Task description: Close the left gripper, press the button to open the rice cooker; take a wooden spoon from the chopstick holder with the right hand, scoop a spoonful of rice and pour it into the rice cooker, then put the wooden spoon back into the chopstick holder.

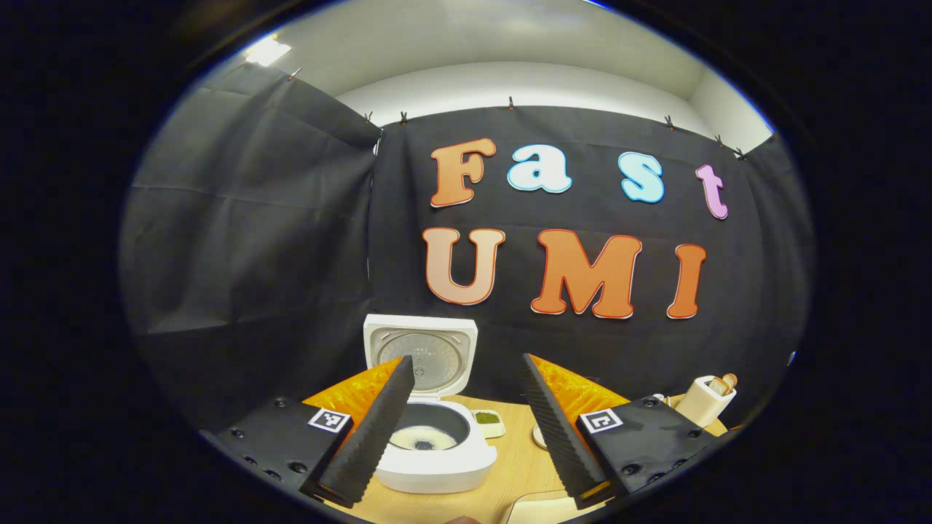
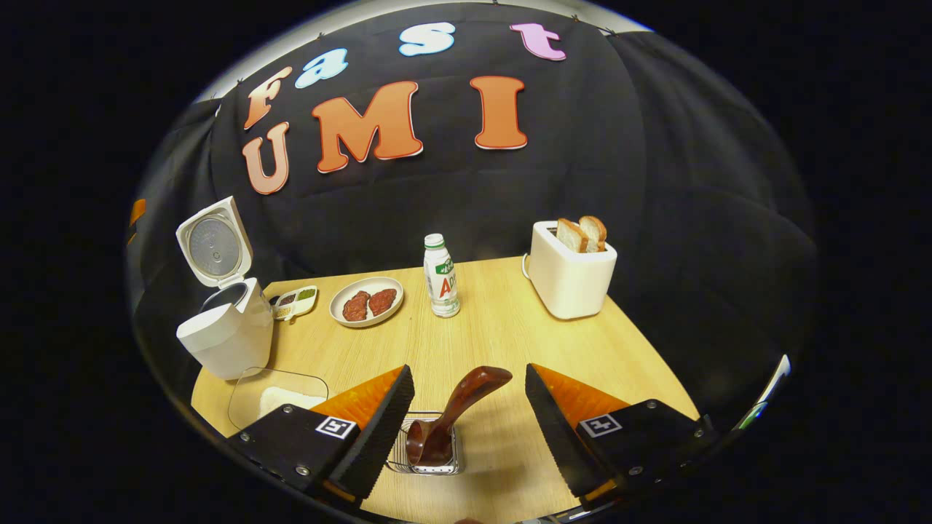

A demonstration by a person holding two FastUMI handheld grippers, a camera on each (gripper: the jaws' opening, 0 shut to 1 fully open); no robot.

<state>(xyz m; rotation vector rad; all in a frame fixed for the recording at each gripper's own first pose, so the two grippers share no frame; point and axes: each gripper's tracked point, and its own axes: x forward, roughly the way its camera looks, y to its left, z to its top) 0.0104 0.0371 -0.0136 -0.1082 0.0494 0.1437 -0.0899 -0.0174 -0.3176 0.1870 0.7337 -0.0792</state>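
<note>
The white rice cooker (image 1: pixel 437 451) stands with its lid (image 1: pixel 421 354) raised, and some rice lies in its dark pot (image 1: pixel 426 435). My left gripper (image 1: pixel 466 429) hangs open just in front of it, with nothing between its fingers. In the right gripper view the rice cooker (image 2: pixel 222 327) is at the table's left, lid up. A dark wooden spoon (image 2: pixel 455 415) leans in the metal wire chopstick holder (image 2: pixel 429 455), handle tilted up to the right. My right gripper (image 2: pixel 466 429) is open above the holder, its fingers either side of the spoon and apart from it. A clear container of rice (image 2: pixel 280 397) lies near the cooker.
On the wooden table (image 2: pixel 495 342) stand a white toaster (image 2: pixel 571 276) with two bread slices, a drink bottle (image 2: pixel 441 276), a plate (image 2: pixel 366 301) with two red patties and a small divided dish (image 2: pixel 295 301). Black cloth walls surround the table.
</note>
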